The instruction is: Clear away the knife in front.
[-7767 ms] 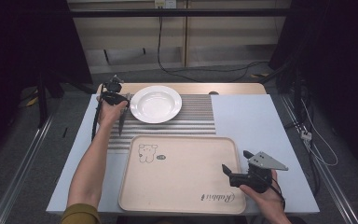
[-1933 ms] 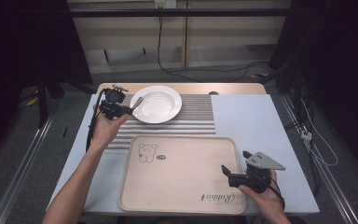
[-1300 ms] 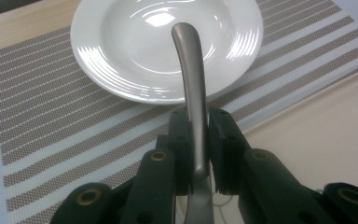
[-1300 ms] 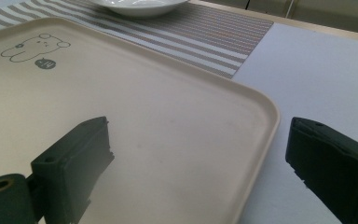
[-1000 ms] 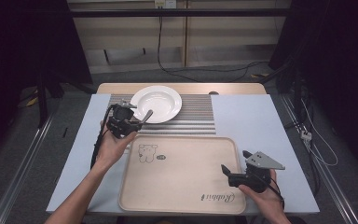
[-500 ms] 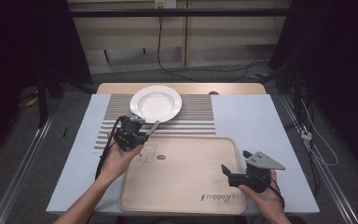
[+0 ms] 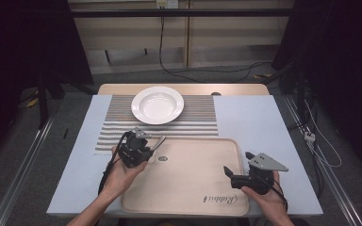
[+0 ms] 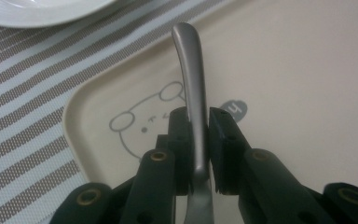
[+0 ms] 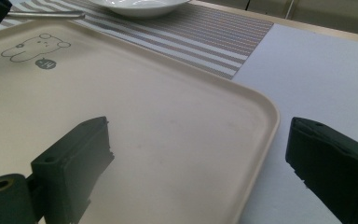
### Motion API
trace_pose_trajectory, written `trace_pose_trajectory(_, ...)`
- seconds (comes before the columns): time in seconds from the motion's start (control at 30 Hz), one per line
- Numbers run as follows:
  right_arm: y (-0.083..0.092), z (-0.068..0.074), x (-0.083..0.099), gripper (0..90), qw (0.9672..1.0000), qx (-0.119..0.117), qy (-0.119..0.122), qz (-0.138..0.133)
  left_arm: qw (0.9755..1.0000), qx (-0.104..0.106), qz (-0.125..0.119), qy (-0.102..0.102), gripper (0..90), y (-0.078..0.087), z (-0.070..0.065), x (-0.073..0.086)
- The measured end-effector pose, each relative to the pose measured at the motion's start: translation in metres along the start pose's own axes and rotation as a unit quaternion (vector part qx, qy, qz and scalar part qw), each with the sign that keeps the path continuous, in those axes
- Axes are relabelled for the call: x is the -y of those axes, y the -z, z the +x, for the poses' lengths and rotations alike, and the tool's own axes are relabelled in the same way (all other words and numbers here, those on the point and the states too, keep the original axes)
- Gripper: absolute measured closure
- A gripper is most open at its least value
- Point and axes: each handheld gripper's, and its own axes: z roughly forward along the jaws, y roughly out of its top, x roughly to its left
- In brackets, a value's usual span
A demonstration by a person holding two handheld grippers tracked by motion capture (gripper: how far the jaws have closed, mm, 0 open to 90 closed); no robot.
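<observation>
In the high view, our left hand-held gripper (image 7: 143, 148) hangs over the tray's (image 7: 193, 188) far-left corner, clamped on a metal utensil handle (image 7: 158, 142) that points toward the plate (image 7: 157, 104) at the tabletop's far edge. We should lower it level, well inside the rim, before letting go.

In the left gripper view, the jaws pinch the handle (image 8: 192, 93) tight over the printed bear (image 8: 142, 126); the working end is hidden below the jaws, so it is probably a spoon or fork. We should open only once it rests flat.

In the right gripper view, our right hand-held gripper (image 9: 200, 163) stands wide apart and empty at the tray's (image 9: 261, 116) near-right edge; it can steady the tray.
</observation>
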Motion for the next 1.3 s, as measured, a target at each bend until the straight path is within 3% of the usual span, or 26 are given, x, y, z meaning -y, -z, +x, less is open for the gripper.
trace_pose_trajectory(0.47, 0.000, 0.000, 0.000, 6.6, 1.0000, 0.000, 0.001, 0.000, 0.9998, 0.008, 0.015, -0.001, 79.7, -0.015, -0.015, 0.018)
trace_pose_trajectory(0.63, 0.001, 0.001, 0.000, 6.6, 1.0000, -0.001, 0.006, -0.002, 0.9994, 0.015, 0.021, 0.021, 79.6, -0.027, -0.012, 0.023)
trace_pose_trajectory(0.77, 0.001, 0.001, 0.000, 6.6, 1.0000, 0.000, 0.006, -0.001, 0.9995, 0.015, 0.022, 0.019, 79.6, -0.027, -0.012, 0.023)
trace_pose_trajectory(0.87, 0.000, 0.002, 0.000, 6.6, 1.0000, -0.001, 0.007, 0.000, 0.9981, 0.039, 0.019, 0.044, 79.5, -0.028, -0.008, 0.023)
trace_pose_trajectory(0.97, 0.000, 0.002, 0.000, 6.6, 1.0000, 0.000, 0.007, 0.000, 0.9987, 0.031, 0.026, 0.030, 79.4, -0.028, -0.011, 0.020)
trace_pose_trajectory(1.07, 0.000, 0.002, 0.000, 6.6, 1.0000, 0.000, 0.007, 0.000, 0.9989, 0.033, 0.023, 0.027, 78.4, -0.029, -0.011, 0.020)
trace_pose_trajectory(1.13, 0.000, 0.002, 0.000, 6.6, 1.0000, 0.000, 0.007, 0.000, 0.9990, 0.029, 0.015, 0.029, 71.1, -0.027, -0.010, 0.020)
trace_pose_trajectory(1.3, 0.001, 0.002, 0.000, 6.6, 1.0000, -0.001, 0.006, 0.000, 0.9987, 0.040, -0.009, 0.031, 69.9, -0.020, -0.004, 0.019)
